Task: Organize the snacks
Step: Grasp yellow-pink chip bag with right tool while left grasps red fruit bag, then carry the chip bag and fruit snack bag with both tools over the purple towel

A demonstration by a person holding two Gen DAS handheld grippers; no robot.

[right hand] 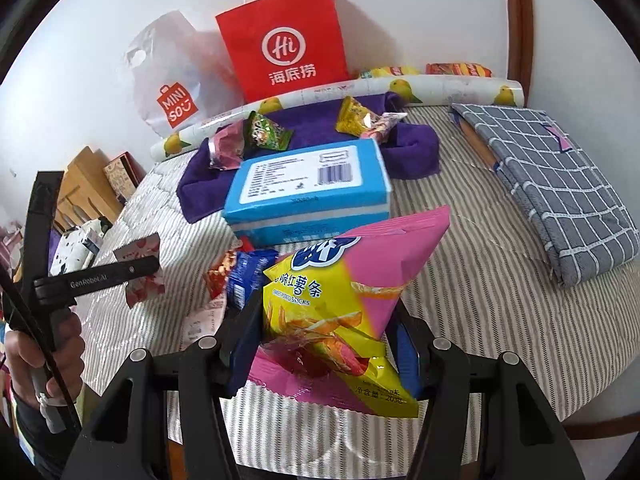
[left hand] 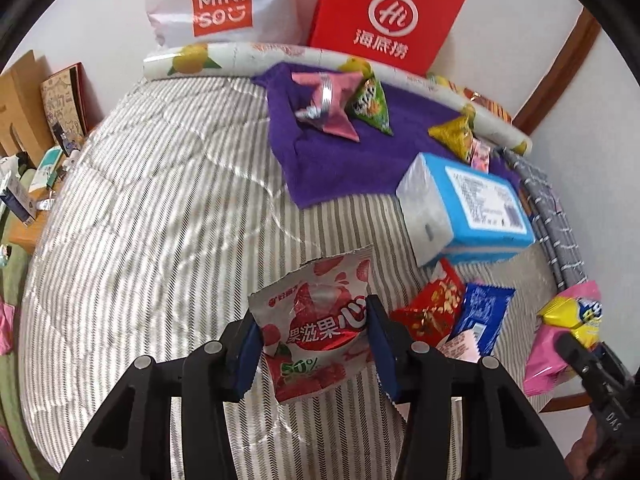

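My left gripper (left hand: pixel 314 330) is shut on a red strawberry candy packet (left hand: pixel 316 320) and holds it above the striped table cover; the packet also shows in the right wrist view (right hand: pixel 140 276). My right gripper (right hand: pixel 326 332) is shut on a pink and yellow sweet potato sticks bag (right hand: pixel 340 292), also seen at the right edge of the left wrist view (left hand: pixel 564 332). A red snack packet (left hand: pixel 430 312) and a blue packet (left hand: pixel 482 316) lie on the cover by a blue tissue pack (left hand: pixel 468 208). Several small snacks, among them a pink packet (left hand: pixel 328 104) and a green one (left hand: pixel 370 102), lie on a purple cloth (left hand: pixel 320 160).
A red paper bag (right hand: pixel 284 40) and a white MINISO bag (right hand: pixel 168 80) stand against the wall behind a rolled lemon-print sheet (right hand: pixel 360 92). A grey checked cloth (right hand: pixel 560 184) lies at the right. Boxes and clutter (left hand: pixel 28 128) stand off the left edge.
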